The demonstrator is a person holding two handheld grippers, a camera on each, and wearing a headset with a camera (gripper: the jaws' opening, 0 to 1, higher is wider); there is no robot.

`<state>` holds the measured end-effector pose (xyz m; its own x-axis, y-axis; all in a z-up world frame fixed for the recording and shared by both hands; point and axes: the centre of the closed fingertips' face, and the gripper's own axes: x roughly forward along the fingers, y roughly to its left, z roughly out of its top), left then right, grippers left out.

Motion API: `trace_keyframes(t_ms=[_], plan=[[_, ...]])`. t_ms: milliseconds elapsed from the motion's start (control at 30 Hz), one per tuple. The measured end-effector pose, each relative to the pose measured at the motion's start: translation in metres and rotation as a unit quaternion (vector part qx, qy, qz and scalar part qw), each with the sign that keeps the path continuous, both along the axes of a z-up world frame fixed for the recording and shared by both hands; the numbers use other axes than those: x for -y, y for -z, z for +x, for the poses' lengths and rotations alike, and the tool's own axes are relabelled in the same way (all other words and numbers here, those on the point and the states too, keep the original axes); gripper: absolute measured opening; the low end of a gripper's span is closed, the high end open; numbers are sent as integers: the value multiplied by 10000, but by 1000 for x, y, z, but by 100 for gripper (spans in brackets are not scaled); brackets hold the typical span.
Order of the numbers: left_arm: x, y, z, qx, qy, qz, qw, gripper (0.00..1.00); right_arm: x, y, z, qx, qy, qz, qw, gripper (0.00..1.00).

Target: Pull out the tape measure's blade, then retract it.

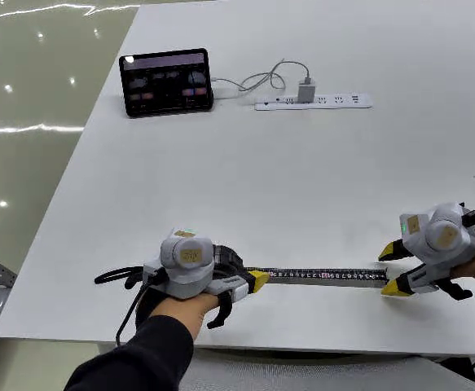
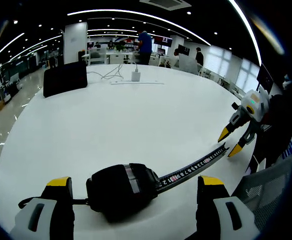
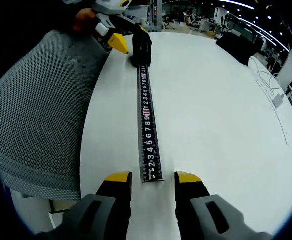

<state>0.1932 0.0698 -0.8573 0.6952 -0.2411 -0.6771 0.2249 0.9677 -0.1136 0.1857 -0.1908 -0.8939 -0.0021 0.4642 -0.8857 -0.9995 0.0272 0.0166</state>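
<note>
Blade stretched along tabletop's near edge; left claw open astride case, right claw open, probably freeing tip for retraction.

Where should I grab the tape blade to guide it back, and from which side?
Grip the blade near its free end, coming in along its length with the right hand-held gripper. It lies flat and narrow on the table, so the open jaws straddling it can probably close across its width.
</note>
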Motion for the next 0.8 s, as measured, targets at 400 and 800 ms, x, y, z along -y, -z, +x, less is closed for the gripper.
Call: trace_keyframes(t_ms=[400,800], plan=[[-19,2,1,-99,-402,81,9991,95,1,6,0,60,60,-169,9998,12],[-10,17,6,-286,-478,195,9983,69,4,12,4,-5,55,-551,9985,11]])
